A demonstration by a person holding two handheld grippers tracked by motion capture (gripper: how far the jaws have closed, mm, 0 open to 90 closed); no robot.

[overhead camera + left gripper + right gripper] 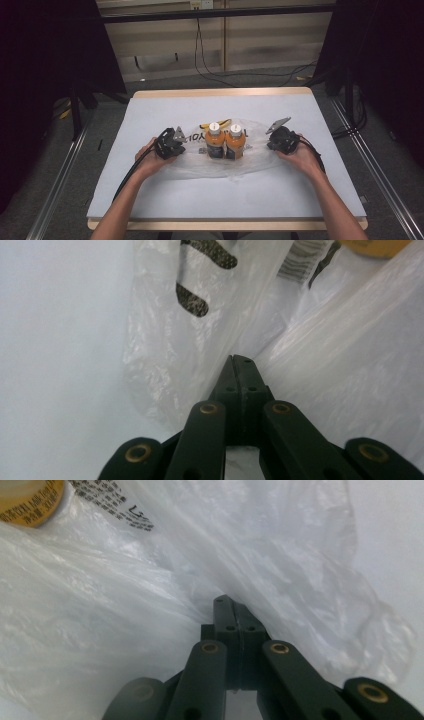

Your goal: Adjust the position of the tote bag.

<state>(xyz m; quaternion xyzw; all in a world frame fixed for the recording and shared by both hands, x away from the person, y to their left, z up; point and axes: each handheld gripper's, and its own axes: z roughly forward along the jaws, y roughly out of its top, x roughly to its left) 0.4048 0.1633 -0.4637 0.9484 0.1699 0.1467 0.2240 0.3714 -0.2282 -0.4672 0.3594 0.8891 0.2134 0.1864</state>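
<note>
Two orange drink bottles with white caps (226, 140) stand upright, touching each other, on a thin clear plastic bag (215, 167) spread on the pale grey table (150, 110). Left of the bottles, the left gripper (239, 361) is closed, pinching the bag's film. Right of the bottles, the right gripper (231, 603) is closed on the bag's film too.

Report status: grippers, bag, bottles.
Left gripper shut on bag, right gripper shut on its other side. Two bottles upright in the middle. Nothing in the way.
</note>
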